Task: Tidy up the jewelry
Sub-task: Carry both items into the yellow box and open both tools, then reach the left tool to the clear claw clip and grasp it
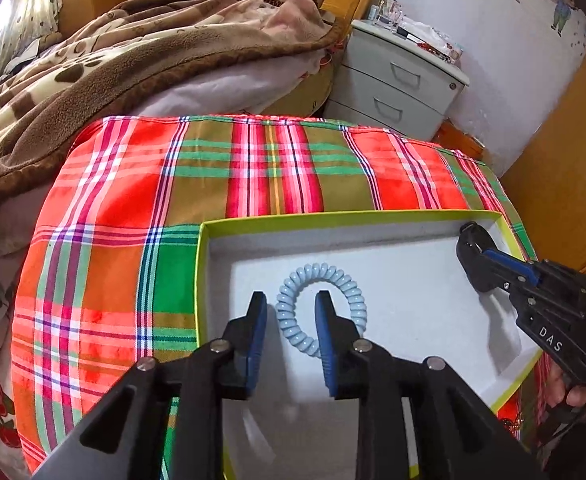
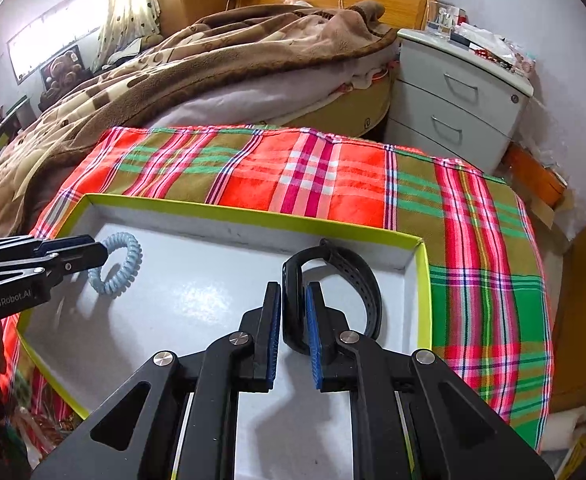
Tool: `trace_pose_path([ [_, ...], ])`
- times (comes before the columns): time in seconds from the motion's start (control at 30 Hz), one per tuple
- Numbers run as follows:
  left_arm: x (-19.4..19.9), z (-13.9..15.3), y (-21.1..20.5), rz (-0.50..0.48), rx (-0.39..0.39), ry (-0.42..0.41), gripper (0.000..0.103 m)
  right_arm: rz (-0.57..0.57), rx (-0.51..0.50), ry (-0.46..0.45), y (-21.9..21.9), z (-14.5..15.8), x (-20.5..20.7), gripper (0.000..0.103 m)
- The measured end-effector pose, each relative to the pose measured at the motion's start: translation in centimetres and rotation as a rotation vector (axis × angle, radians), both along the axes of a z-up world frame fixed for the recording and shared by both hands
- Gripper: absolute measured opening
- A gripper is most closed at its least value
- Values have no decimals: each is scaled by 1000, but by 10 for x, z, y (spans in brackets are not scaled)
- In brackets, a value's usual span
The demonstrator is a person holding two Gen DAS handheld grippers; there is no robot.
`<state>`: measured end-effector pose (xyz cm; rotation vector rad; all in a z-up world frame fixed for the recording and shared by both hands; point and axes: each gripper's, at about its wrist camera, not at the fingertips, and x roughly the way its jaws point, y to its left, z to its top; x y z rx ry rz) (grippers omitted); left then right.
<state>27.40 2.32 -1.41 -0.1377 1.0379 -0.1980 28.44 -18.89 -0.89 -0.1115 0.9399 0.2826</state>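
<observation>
A shallow white box with a yellow-green rim (image 1: 333,216) (image 2: 253,216) lies on a plaid cloth. In it is a pale blue coil bracelet (image 1: 351,286) (image 2: 131,258). My left gripper (image 1: 292,306) (image 2: 102,254) stands open over it; the coil's left strand lies between the pads without being pressed. At the box's right end my right gripper (image 2: 293,302) (image 1: 471,240) is shut on a black perforated wristband (image 2: 357,280), whose thick part sits between the blue pads while the strap loops out to the right.
The red, green and olive plaid cloth (image 1: 253,168) (image 2: 333,176) covers the surface under the box. Behind it are a bed with a brown blanket (image 1: 133,48) and a grey two-drawer nightstand (image 1: 397,80) (image 2: 457,108). A hand (image 1: 573,388) holds the right gripper.
</observation>
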Motion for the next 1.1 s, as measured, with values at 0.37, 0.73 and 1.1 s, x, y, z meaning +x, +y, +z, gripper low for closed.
trace_pose_path([
  [0.37,-35,26,1,-40,-11,-76,38,-13,56,-61,-3,24,-26,17],
  [0.73,-108,53,2,-130,-28,-144,42,28,152,-118,-9,49,-91,37],
  [1.1,-153,33,-5,-209,-11,-64,42,46,213,-106,-10,41,-139,37],
])
